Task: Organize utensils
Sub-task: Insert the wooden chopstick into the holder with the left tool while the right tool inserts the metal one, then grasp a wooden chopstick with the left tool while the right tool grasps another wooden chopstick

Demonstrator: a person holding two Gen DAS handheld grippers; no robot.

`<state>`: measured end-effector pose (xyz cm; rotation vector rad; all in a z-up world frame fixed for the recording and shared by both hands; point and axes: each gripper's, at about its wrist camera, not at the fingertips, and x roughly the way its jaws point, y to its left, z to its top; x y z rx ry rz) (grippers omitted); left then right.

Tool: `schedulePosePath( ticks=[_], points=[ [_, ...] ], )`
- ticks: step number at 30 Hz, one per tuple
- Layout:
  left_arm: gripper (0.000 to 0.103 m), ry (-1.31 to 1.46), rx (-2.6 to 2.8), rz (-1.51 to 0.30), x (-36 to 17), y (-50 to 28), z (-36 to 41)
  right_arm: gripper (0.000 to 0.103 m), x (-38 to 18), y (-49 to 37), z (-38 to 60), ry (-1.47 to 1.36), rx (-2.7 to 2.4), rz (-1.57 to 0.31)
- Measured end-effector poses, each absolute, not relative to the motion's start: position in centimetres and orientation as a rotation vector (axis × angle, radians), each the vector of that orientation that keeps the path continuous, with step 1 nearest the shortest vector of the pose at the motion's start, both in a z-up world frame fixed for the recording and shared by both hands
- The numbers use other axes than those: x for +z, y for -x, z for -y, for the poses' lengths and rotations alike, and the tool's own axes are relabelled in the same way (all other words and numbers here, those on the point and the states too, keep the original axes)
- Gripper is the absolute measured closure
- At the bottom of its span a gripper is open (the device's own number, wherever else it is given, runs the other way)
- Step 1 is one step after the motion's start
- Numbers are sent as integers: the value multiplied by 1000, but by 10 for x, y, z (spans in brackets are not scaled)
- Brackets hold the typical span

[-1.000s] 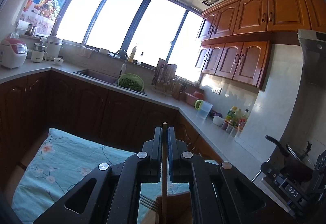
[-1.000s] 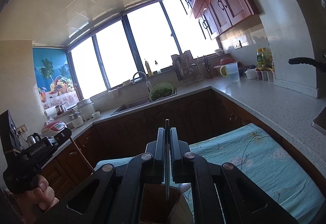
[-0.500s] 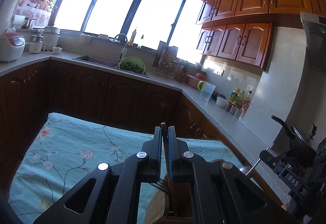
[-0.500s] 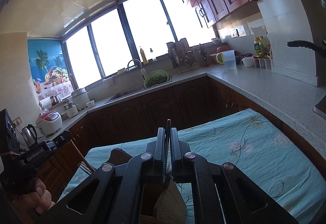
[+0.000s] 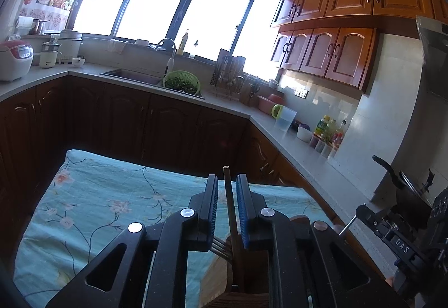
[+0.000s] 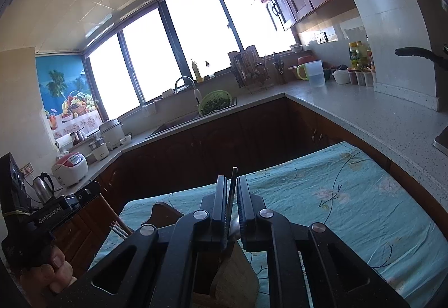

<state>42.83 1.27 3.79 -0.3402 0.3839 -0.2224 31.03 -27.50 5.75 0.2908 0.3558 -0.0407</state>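
I am looking into a home kitchen. Far ahead is a big bright window (image 5: 173,2) with a sink (image 5: 131,75) and tap under it. A green strainer (image 5: 181,81) of greens sits by the sink. Brown wooden cupboards (image 5: 344,2) hang high on the right wall, and darker ones stand under the grey counter (image 6: 364,111). On the far left I see a rice cooker (image 5: 14,58). Bottles of oil (image 5: 324,125) wait on the right. Near me is a table with a blue flowery cloth (image 5: 92,196).
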Motion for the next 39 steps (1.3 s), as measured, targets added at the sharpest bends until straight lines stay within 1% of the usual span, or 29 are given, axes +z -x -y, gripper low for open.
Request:
schedulePosePath(
  ticks=[1,3,4,5,6,7,8,9,10,11,18,27,39],
  points=[
    [81,345,-219,-377,39,-426,-15,92,60,-309,276,-296,-39,-356],
    [78,351,-216,-370,43,-419,-19,84,64,-306,278,-311,-30,-353],
    [73,355,-216,-371,44,-416,-20,69,67,-303,279,-319,-21,-347],
    [69,360,-216,-370,46,-412,-23,50,69,-299,279,-325,-15,-337],
    [59,364,-214,-368,48,-407,-25,42,73,-294,280,-329,-11,-325],
    [47,365,-208,-366,49,-401,-27,27,76,-288,279,-329,-8,-313],
    [42,368,-203,-360,50,-393,-29,17,79,-282,278,-325,-6,-303],
    [30,372,-198,-355,50,-384,-32,14,82,-276,277,-320,-3,-291],
    [20,376,-188,-350,50,-375,-34,6,83,-269,276,-315,3,-282],
    [19,382,-177,-344,51,-366,-37,2,85,-263,275,-311,6,-277],
    [10,383,-163,-362,38,-302,-42,1,79,-221,268,-302,26,-302],
    [10,392,-167,-414,31,-237,-49,1,61,-170,267,-313,26,-352],
    [10,374,-181,-494,25,-191,-47,1,37,-127,270,-314,5,-421]
  ],
)
